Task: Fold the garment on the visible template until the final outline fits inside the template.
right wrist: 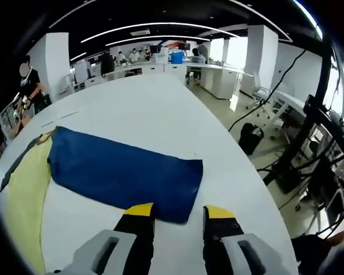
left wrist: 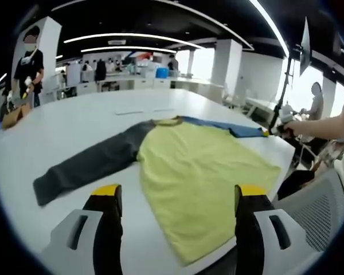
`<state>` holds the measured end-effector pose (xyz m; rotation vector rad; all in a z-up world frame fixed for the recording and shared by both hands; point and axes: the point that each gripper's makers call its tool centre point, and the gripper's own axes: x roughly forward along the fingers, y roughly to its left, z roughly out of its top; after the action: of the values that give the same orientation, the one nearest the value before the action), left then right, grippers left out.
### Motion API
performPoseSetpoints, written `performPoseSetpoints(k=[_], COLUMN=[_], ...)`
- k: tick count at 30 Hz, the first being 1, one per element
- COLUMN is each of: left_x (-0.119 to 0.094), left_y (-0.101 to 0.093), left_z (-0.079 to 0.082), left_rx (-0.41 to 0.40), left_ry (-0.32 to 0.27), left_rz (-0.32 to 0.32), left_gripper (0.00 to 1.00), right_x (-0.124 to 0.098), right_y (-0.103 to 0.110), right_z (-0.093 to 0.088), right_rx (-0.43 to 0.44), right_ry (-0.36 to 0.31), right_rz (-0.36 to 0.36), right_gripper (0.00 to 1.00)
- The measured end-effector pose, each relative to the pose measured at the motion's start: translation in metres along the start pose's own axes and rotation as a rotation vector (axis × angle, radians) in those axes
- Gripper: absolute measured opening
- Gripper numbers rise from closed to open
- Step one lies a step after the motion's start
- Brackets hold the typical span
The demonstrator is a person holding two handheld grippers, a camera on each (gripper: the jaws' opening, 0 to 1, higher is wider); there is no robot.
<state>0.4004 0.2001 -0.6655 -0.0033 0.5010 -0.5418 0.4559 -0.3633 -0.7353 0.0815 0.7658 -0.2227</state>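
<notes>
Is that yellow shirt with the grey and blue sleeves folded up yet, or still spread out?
Spread out. The shirt lies flat on the table, its grey sleeve and blue sleeve both stretched straight outward; nothing is folded over.

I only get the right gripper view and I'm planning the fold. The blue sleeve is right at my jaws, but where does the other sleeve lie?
Observer: In the left gripper view, the dark grey sleeve lies flat on the white table, stretched straight out from the yellow body.
Operator: And the left gripper?
Observer: The left gripper is open, its jaws wide apart at the yellow body's near hem.
</notes>
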Motion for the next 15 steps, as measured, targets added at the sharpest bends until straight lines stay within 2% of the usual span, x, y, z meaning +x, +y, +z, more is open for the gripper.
performPoseSetpoints(k=[5,7,15], left_x=[-0.0011,-0.0016,-0.0026], left_y=[0.0015,0.0026,0.004], left_z=[-0.0007,-0.0015,-0.007], left_rx=[-0.001,-0.001,0.024], left_ry=[0.001,0.004,0.038], left_rz=[0.004,0.008,0.011], left_gripper=[0.76,0.75,0.76], right_x=[0.0006,0.0009,0.0047], right_y=[0.0007,0.0007,-0.0051], right_z=[-0.0019,-0.0023,0.0005], right_rx=[0.004,0.039,0.023], right_ry=[0.004,0.004,0.015], right_rz=[-0.004,-0.005,-0.016], right_gripper=[0.22,0.18,0.03])
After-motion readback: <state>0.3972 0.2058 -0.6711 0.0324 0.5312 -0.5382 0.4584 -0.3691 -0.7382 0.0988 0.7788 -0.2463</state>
